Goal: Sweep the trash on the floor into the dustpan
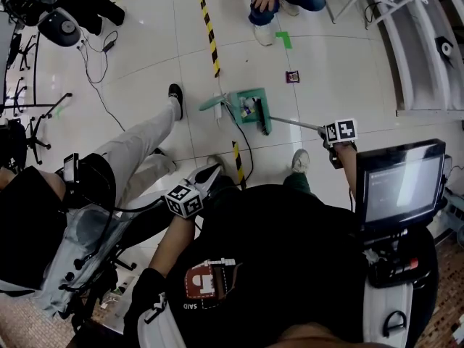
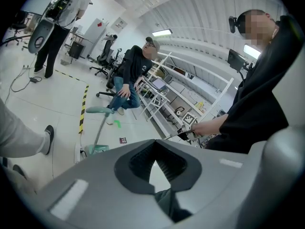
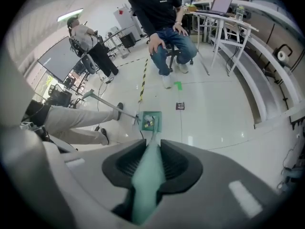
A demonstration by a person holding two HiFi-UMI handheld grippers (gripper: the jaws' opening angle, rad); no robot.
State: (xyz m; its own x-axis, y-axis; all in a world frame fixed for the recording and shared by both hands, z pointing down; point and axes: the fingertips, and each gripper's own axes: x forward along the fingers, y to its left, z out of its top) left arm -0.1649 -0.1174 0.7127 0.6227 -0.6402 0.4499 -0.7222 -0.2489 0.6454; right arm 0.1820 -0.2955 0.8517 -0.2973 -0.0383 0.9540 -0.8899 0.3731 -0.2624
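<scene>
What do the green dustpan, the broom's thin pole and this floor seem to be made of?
Dustpan: likely moulded plastic, with an even matte teal colour.
Broom pole: probably metal, being thin and silvery with a glint. Its teal grip, held in the right claw, looks like plastic or rubber.
Floor: glossy tile, judging by the light reflections and straight joint lines.

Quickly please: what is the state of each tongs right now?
Left tongs: closed, holding nothing.
Right tongs: closed on the green handle.
</scene>
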